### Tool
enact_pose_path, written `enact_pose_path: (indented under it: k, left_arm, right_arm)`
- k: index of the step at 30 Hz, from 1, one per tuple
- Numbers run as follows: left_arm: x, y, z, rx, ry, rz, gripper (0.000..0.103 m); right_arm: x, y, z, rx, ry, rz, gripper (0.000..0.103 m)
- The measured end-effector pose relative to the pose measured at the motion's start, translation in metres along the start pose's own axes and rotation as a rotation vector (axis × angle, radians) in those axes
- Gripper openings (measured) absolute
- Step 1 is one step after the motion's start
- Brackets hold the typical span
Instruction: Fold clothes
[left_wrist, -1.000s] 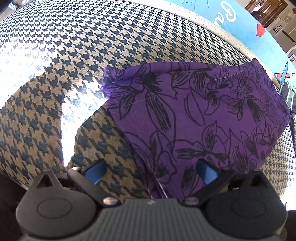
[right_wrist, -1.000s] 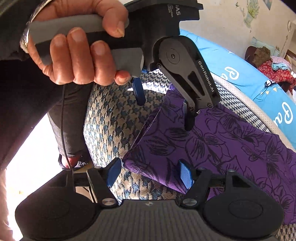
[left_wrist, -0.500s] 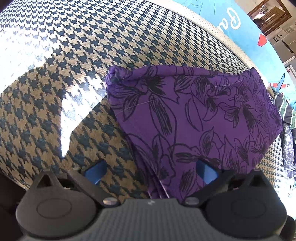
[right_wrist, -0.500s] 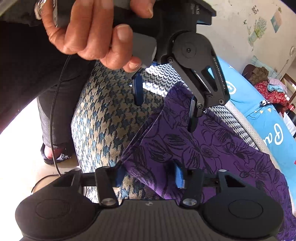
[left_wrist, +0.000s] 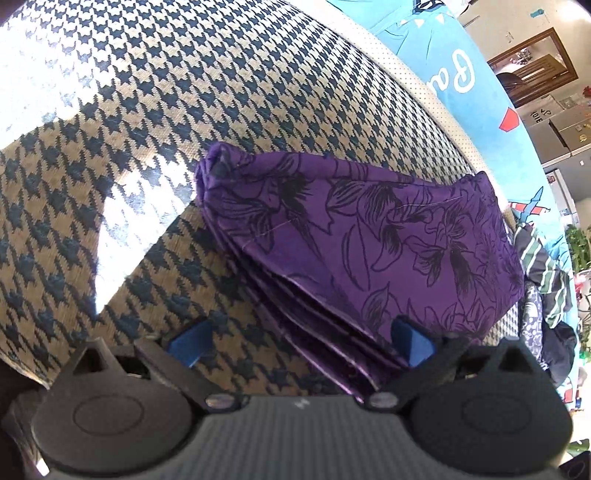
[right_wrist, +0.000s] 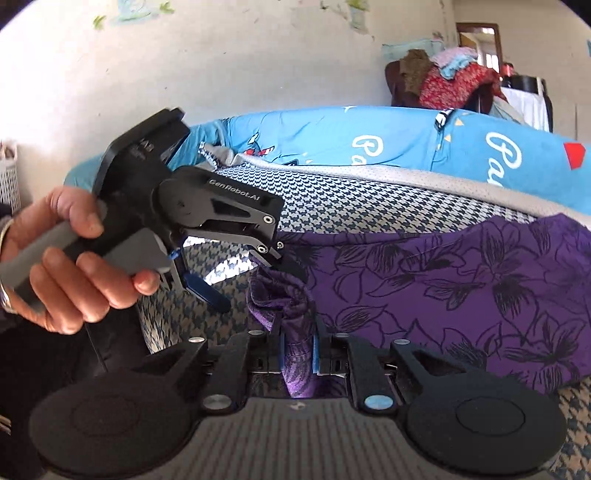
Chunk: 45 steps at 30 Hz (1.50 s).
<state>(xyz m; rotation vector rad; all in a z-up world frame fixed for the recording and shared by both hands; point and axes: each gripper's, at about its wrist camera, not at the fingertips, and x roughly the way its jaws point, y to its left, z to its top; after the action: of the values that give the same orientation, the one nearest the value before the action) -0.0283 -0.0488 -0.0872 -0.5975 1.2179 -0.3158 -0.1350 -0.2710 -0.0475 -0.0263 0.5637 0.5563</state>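
Purple floral garment folded on houndstooth cushion. My right gripper pinches corner; left gripper wide beside stack. Layers probably slip if pulled.

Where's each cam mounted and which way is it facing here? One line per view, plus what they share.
Left wrist: on the left hand-held gripper, looking forward and down along its open fingers at the folded purple floral garment on the houndstooth cushion; no part of the person shows.
Right wrist: on the right hand-held gripper, shut on a bunched corner of the garment, facing the wall and the blue bedding; the person's left hand shows, holding the left gripper.
Shared: the garment, the cushion, the blue bedding.
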Motion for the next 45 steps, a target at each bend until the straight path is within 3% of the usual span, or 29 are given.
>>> enact_pose_path:
  k: [7, 8, 12, 18, 24, 27, 36, 42, 45]
  left_arm:
    - [0.018, -0.011, 0.017, -0.023, -0.021, -0.024, 0.102]
    - [0.02, -0.013, 0.019, -0.019, -0.025, -0.026, 0.099]
    - [0.029, -0.02, 0.026, -0.031, -0.007, -0.01, 0.068]
    - [0.033, -0.026, 0.03, -0.044, 0.006, 0.029, 0.057]
    - [0.035, -0.02, 0.033, -0.092, 0.021, 0.025, 0.055]
    - [0.036, -0.023, 0.033, -0.089, 0.024, 0.042, 0.054]
    - [0.046, -0.03, 0.039, -0.119, 0.044, 0.08, 0.054]
    - [0.051, -0.033, 0.039, -0.12, 0.047, 0.088, 0.054]
    - [0.05, -0.03, 0.039, -0.117, 0.046, 0.077, 0.054]
  right_arm:
    - [-0.011, -0.009, 0.006, 0.062, -0.027, 0.006, 0.012]
    - [-0.011, -0.009, 0.006, 0.058, -0.024, 0.01, 0.012]
    - [-0.006, -0.005, 0.003, 0.025, 0.002, 0.01, 0.012]
    - [0.007, 0.001, -0.003, -0.018, 0.054, -0.02, 0.014]
    - [0.015, 0.008, -0.009, -0.07, 0.098, -0.008, 0.041]
    - [0.015, 0.011, -0.012, -0.099, 0.102, -0.007, 0.048]
    - [0.018, 0.028, -0.023, -0.247, 0.133, 0.013, 0.055]
    - [0.025, 0.037, -0.031, -0.348, 0.126, -0.039, 0.056]
    - [0.033, 0.04, -0.035, -0.407, 0.116, -0.107, 0.056]
